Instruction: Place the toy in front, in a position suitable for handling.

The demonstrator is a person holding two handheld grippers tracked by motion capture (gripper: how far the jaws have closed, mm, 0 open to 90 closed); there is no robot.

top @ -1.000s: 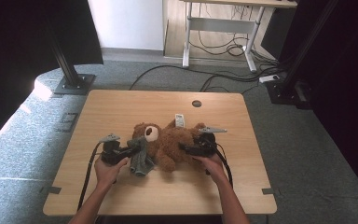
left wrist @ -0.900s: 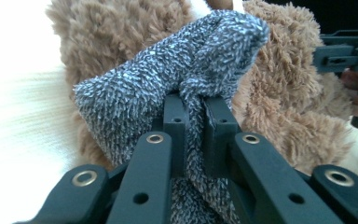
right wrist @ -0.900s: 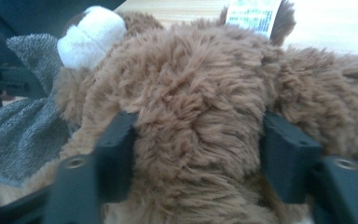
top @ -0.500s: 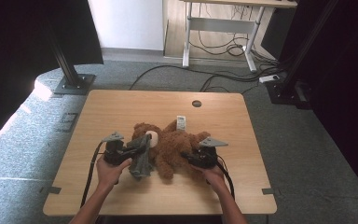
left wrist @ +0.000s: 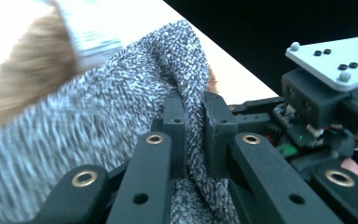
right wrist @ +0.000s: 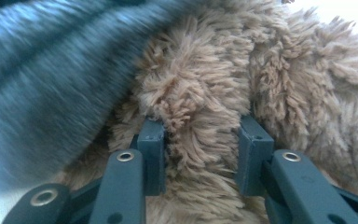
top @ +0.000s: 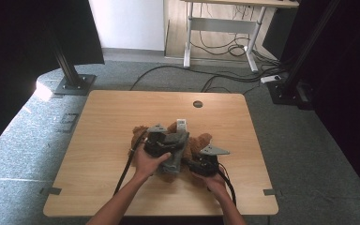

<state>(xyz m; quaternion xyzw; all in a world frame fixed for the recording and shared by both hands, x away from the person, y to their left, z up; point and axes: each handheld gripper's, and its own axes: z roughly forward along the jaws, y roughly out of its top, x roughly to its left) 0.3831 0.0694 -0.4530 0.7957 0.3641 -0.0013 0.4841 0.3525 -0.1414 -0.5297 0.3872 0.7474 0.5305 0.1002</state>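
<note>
A brown teddy bear point(top: 201, 142) lies at the middle of the wooden table point(top: 108, 117). A grey knitted garment point(top: 174, 153) lies over the bear. My left gripper point(top: 170, 143) is above the bear, shut on a fold of that knit point(left wrist: 98, 121); the fold is squeezed between the left gripper's pads point(left wrist: 195, 121). My right gripper point(top: 192, 162) is at the bear's near right side. Its jaws have just been closing, and the right gripper point(right wrist: 200, 140) now pinches a furry limb point(right wrist: 205, 93), with grey knit point(right wrist: 42, 79) lying beside it.
A white tag point(top: 181, 123) sticks out behind the bear. A round cable hole point(top: 198, 103) sits near the table's far edge. Black cables trail from both grippers toward the near edge. Black stand bases point(top: 73, 85) and a desk frame stand on the floor beyond.
My left gripper has swung right and slightly up, dragging the grey knit across the bear's head. My right gripper came a little toward the near edge and closed on the fur.
</note>
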